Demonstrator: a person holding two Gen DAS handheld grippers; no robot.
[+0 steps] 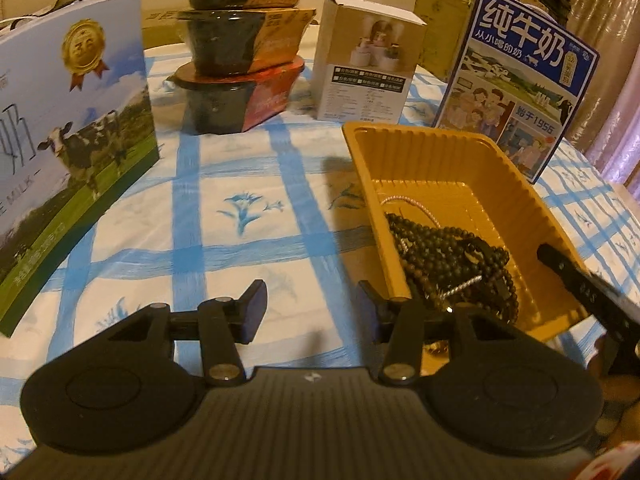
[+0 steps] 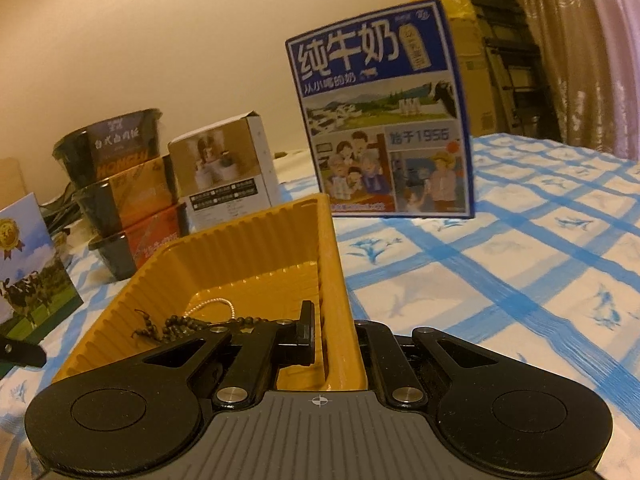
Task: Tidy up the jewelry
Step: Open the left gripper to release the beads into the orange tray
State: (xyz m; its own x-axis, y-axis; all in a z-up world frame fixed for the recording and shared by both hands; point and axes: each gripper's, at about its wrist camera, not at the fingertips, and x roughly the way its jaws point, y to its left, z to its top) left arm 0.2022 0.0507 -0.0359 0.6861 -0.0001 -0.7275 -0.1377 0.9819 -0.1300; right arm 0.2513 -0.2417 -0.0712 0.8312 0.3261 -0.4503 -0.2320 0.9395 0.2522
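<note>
A yellow ribbed plastic tray [image 1: 440, 148] rests on the blue-checked tablecloth. Inside it lie dark bead strands [image 1: 452, 252] and a thin white chain [image 1: 404, 204]. My left gripper [image 1: 312, 312] stands open beside the tray's near left corner, with only cloth between its fingers. In the right wrist view my right gripper [image 2: 334, 336] is shut on the right wall of the tray [image 2: 256, 240], one finger inside and one outside. The bead strands [image 2: 192, 326] and white chain [image 2: 212, 302] lie just left of it. That gripper's finger [image 1: 580, 284] shows at the tray's right rim.
A blue milk carton [image 1: 516, 80] stands behind the tray. A cow-print milk box [image 1: 68, 140] stands at the left. Stacked black food bowls [image 1: 240, 64] and a small white box [image 1: 368, 64] sit at the back. Tablecloth [image 2: 520, 280] stretches right of the tray.
</note>
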